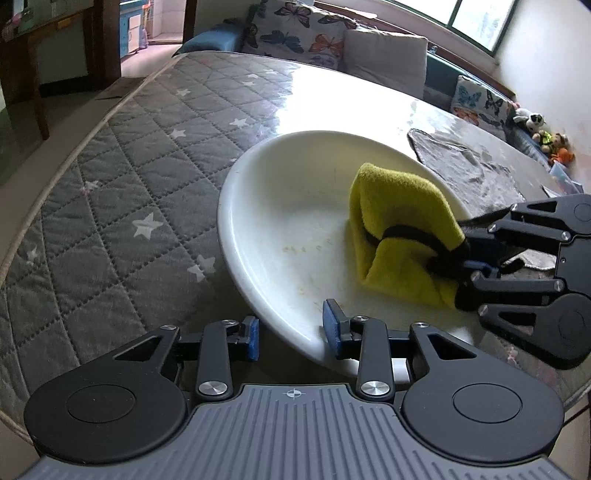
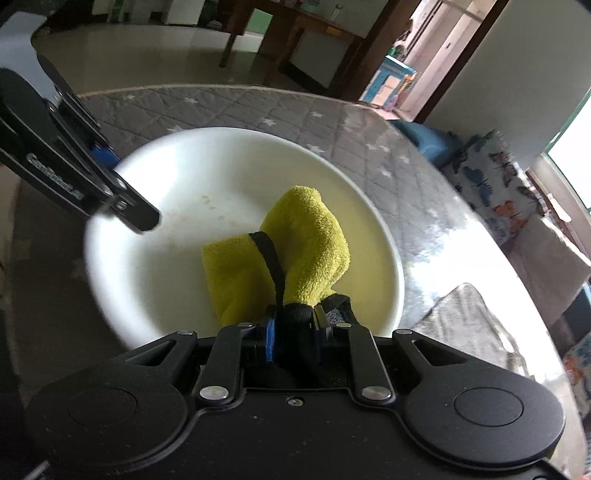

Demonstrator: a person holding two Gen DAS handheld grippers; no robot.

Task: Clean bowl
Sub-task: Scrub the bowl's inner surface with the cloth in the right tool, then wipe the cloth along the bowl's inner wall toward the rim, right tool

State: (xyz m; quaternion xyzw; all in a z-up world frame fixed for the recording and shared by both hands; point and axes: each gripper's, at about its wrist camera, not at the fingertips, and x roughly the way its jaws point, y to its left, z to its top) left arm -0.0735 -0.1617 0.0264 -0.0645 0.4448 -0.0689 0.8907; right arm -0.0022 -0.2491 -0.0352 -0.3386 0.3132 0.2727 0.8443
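Cloth (image 2: 295,251) in right jaws

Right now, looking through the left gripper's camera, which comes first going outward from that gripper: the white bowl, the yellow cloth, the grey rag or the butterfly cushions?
From the left gripper:
1. White bowl, rim between its fingers.
2. Yellow cloth, inside the bowl, to the right.
3. Grey rag, on the table past the bowl.
4. Butterfly cushions, beyond the table.

Butterfly cushions (image 1: 295,29) below bright window (image 1: 480,22)
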